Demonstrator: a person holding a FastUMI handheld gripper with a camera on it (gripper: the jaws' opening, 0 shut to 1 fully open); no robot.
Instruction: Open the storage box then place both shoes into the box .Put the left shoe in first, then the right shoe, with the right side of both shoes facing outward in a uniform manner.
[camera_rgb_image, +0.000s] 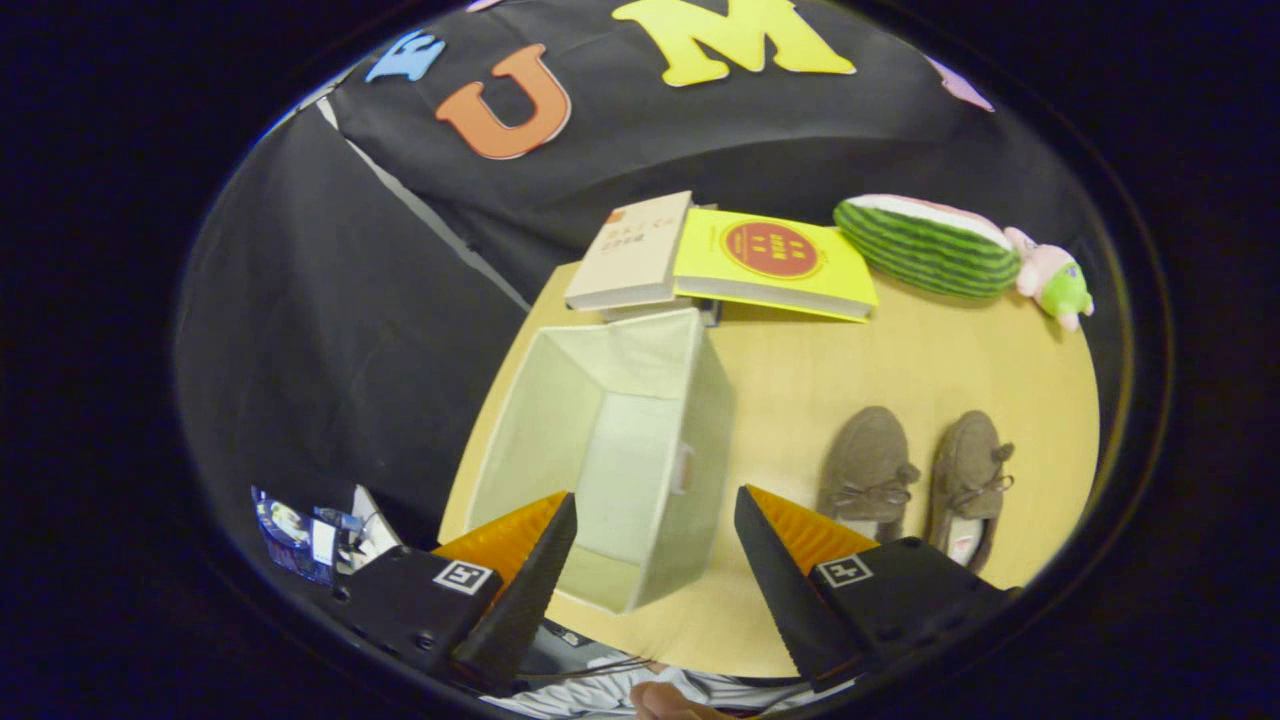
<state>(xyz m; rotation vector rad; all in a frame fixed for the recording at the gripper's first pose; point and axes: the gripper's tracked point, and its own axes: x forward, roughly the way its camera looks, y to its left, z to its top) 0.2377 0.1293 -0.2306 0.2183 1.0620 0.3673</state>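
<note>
Gripper view: the hand-held gripper (655, 500) hangs above the surface (900, 360) with its fingers spread wide and nothing between them but air; their roots are cut off below. The near end of the box (610, 440) lies in the gap between the fingertips. The box is pale fabric, open at the top, its inside bare as far as can be seen; its near wall is partly hidden behind the left finger. A small tab on its right wall is too small to make out.

At about 2 o'clock from the right fingertip stand the two shoes, brown and soft, laced with bows, toes pointing away. The left shoe (868, 462) sits just beside the right shoe (972, 470), not touching it; both heels are partly covered by the right finger. The shoes stand well apart from the box.

At 12 o'clock beyond the box lie two books: a pale book (632, 252) and a yellow book (770, 262), the yellow one overlapping the pale one's edge. Something lies under them, mostly hidden. At 1 o'clock, further off, rests a watermelon plush (925, 245) with a small pink-and-green toy (1050, 278) touching its right end.

At 9 o'clock, off the surface, lies some blue clutter (300, 535), too blurred to tell. Below the fingers a striped sleeve (590, 695) shows, cut off.
</note>
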